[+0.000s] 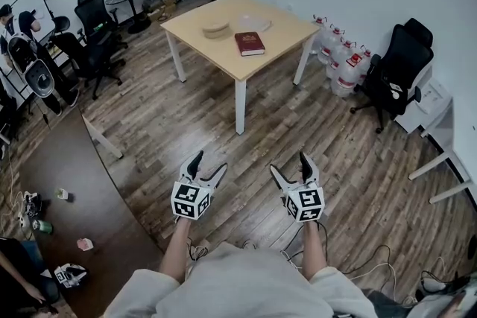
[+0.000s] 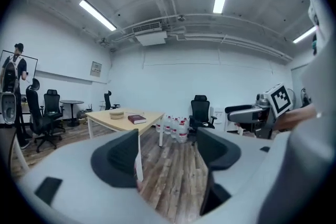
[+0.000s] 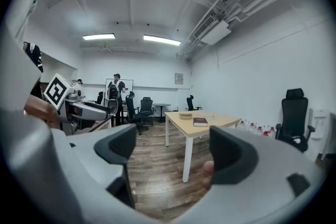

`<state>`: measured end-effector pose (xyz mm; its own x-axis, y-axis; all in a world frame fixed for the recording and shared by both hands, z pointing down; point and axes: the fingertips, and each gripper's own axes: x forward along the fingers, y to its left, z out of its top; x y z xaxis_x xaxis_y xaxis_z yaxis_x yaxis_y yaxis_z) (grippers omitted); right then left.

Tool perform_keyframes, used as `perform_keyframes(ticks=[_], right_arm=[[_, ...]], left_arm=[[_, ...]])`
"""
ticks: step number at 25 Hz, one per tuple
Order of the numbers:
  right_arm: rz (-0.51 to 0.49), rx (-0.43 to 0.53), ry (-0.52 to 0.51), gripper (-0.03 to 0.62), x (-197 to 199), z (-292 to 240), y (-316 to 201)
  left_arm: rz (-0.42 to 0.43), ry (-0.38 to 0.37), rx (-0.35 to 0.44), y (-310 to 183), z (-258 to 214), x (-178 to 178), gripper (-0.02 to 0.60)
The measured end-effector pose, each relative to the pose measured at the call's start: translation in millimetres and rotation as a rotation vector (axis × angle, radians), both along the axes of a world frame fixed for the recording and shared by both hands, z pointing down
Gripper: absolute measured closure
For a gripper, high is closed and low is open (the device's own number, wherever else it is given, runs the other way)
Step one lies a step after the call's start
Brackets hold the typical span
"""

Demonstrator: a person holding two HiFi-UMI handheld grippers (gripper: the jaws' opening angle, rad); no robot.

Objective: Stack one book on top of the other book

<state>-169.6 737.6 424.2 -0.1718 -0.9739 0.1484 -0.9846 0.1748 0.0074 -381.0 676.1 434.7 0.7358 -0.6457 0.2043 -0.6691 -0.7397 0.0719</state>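
PERSON READIES TWO GRIPPERS ACROSS THE ROOM FROM THE BOOKS: a person stands on the wood-plank floor (image 1: 149, 123), well apart from the pale wooden bench (image 1: 223, 56), with a left gripper (image 1: 210, 164) and a right gripper (image 1: 289, 164) held out side by side and nearly level; the fingers (image 2: 118, 157) of the left stand wide apart with only air between them, and the fingers (image 3: 116, 147) of the right do likewise, so both are empty. The dark red hardback book (image 1: 250, 43) lies flat near the bench's middle, a little towards its near right edge; a pale flat thing (image 1: 253, 22) just beyond it may be the second book, though it is too faint to tell; a round tan object (image 1: 216, 29) sits to the left of both. The red book looks stiff-covered and moderately heavy, and probably smooth enough to slip from a shallow pinch; the soundest hold is likely across a long edge or the spine, with the fingers reaching well over cover and underside, perhaps once an edge overhangs the bench. Room is generous; open floor lies between person and bench, and no chair blocks the bench's near sides; clear water bottles (image 1: 343, 59) crowd the floor by its right leg, and a black office chair (image 1: 395, 74) stands further right, so the near or left side seems the easier approach.
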Motion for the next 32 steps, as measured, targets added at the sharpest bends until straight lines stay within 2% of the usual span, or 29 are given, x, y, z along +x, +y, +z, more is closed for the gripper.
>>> perform_keyframes(ticks=[1,7,13,22,32], right_arm=[[-0.007,0.007,0.009,0.146,-2,-1,-1],[-0.002,0.004,0.023,0.175,0,3,6],[-0.006,-0.008,0.019,0.175,4,11,11],[-0.019,-0.005,0.021,0.178,22,12,10],[-0.042,-0.020,0.019,0.186,41,23,-6]], left_arm=[[0.008,0.006,-0.003,1,0,2,0.225],[0.008,0.004,-0.013,10,6,10,0.225],[0.001,-0.008,-0.025,14,13,13,0.227],[-0.007,-0.027,-0.029,16,15,36,0.230],[-0.039,-0.043,-0.041,2,26,52,0.238]])
